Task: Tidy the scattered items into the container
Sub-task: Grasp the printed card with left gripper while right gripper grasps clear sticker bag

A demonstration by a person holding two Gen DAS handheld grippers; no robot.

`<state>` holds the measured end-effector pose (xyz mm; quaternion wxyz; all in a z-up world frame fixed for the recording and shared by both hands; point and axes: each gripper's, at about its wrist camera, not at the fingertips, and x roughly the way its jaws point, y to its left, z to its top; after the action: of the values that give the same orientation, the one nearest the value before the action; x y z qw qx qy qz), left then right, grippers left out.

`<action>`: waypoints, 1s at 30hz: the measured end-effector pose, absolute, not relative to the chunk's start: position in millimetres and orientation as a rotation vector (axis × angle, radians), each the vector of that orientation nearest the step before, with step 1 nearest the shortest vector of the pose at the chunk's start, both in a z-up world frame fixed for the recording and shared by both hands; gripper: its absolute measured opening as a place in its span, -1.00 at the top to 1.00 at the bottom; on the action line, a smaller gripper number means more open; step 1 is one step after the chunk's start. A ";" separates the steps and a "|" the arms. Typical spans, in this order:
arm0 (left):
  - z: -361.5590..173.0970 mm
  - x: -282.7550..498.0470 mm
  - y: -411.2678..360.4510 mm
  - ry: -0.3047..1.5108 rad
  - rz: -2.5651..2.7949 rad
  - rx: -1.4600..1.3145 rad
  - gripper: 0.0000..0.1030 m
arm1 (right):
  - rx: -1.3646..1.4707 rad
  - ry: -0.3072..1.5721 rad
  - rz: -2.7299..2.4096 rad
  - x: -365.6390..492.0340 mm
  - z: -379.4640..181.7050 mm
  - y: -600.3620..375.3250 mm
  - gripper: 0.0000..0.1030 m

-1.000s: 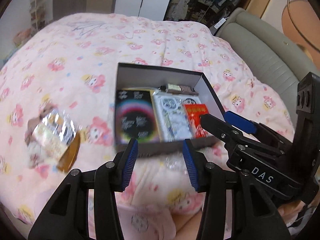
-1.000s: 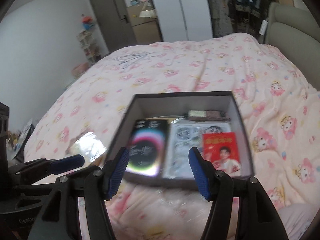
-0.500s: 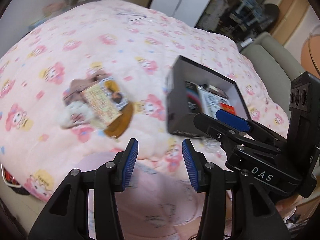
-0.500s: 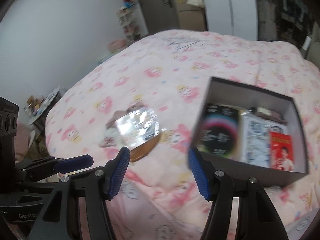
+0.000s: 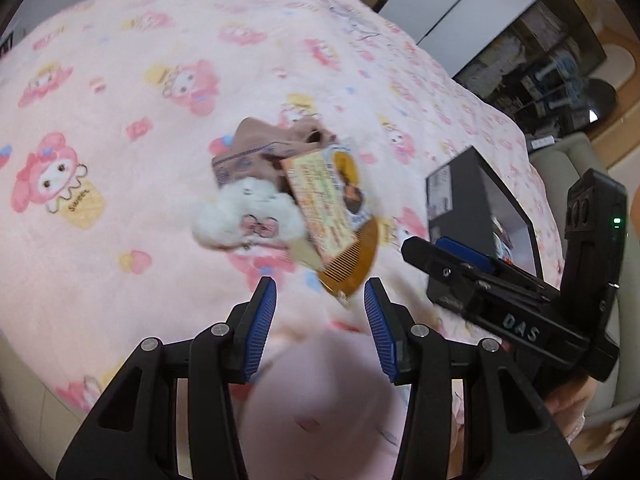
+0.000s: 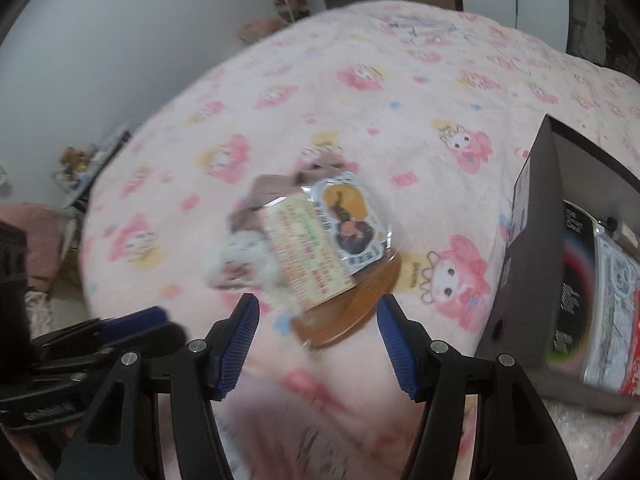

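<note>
A small pile lies on the pink blanket: a white plush toy, a brown cloth, a sleeved card and a brown wooden comb. The dark box sits to the right, holding several flat items. My left gripper is open and empty just short of the comb. My right gripper is open and empty, with the comb's near edge just ahead of its fingers; it also shows at the right of the left wrist view.
The pink cartoon-print blanket covers the bed. A grey padded headboard stands beyond the box. A wall, shelves and a low pink seat lie left of the bed. White wardrobes stand at the back.
Both grippers have swung left, from facing the box to facing the pile, and moved closer to it. The box has slid to the right edge of both views. Jaws stayed open.
</note>
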<state>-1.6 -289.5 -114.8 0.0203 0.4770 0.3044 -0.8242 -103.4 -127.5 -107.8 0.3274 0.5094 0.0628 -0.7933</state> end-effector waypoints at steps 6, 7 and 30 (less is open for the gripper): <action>-139.9 -47.5 -307.2 1.013 -2.559 1.565 0.42 | 1.417 0.153 -2.148 -155.3 -139.3 -142.4 -0.14; -142.6 -55.4 -308.5 1.007 -2.566 1.573 0.42 | 1.431 0.132 -2.160 -163.0 -144.5 -142.9 -0.14; -148.3 -52.7 -345.8 1.119 -2.506 1.435 0.93 | 1.521 -0.018 -1.729 -170.1 -177.1 -158.4 -0.20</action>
<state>-52.7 -345.8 -148.3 0.0225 0.4632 0.3614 -0.8089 -170.1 -158.4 -177.1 0.4073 0.6033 -0.0073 -0.6856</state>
